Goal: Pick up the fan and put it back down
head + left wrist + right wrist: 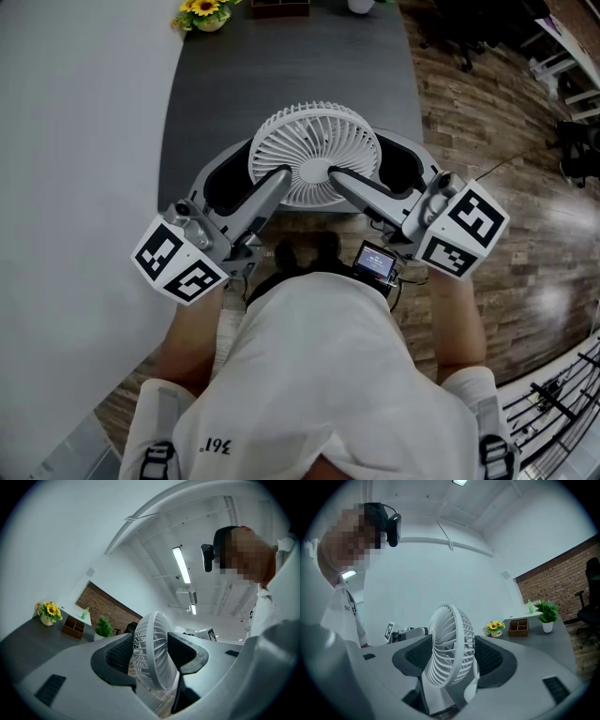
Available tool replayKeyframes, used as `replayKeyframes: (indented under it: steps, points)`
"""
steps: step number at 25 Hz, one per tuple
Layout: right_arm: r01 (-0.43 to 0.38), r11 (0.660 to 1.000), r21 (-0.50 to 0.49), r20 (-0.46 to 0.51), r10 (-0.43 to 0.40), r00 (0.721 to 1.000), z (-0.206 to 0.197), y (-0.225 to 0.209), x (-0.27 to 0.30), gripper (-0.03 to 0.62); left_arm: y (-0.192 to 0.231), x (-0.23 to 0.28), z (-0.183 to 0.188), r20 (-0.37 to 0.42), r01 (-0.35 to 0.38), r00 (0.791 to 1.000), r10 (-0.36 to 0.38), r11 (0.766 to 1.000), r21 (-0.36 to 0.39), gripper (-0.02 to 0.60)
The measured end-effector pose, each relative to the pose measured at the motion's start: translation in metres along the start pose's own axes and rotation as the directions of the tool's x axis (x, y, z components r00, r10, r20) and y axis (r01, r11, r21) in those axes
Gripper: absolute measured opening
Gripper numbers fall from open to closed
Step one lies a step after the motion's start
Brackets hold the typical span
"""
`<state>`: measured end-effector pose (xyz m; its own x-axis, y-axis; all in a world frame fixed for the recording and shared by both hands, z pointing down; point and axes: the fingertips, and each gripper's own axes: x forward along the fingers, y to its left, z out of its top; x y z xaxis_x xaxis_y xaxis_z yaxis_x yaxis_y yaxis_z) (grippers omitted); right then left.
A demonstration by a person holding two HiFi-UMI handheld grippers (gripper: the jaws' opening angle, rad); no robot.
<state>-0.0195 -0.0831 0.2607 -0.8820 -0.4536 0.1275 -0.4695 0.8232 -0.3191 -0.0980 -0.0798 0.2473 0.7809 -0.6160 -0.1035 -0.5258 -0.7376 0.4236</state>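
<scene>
**Fan held off the worktop between two clamped grippers**

The white fan [314,155] is gripped from both sides at once. The left gripper [151,654] is closed on the left part of the grille, with one jaw laid against each face of the disc. The right gripper [451,654] is closed on the right part in the same way. No gap is seen between the pads and the grille in either gripper view.

In the head view the grille is seen almost face-on, so the disc is tilted back with its face turned upward. The fan is held over the near edge of the dark worktop [281,66], and wooden floor [487,169] shows just below it. No contact with the worktop can be seen, so the fan is judged to be lifted. Its stand is seen low in the right gripper view, below the grille and on the near side.

The pick-up is therefore judged done, and the set-down is what remains. The open worktop lies farther away and lower than the fan. The stand would have to be brought underneath and the disc tipped upright before release. Neither gripper is nearer than the other, so both would have to be moved together. A pot of yellow flowers [204,13] stands at the far left, well apart.
</scene>
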Motion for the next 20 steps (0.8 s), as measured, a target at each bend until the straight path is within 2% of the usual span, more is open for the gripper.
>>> replayKeyframes:
  steps: [20]
  points:
    - [0.041, 0.998, 0.047, -0.041, -0.039, 0.998, -0.033, 0.005, -0.017, 0.267, -0.008, -0.007, -0.035, -0.061, 0.024, 0.998, -0.028, 0.998, -0.064, 0.247]
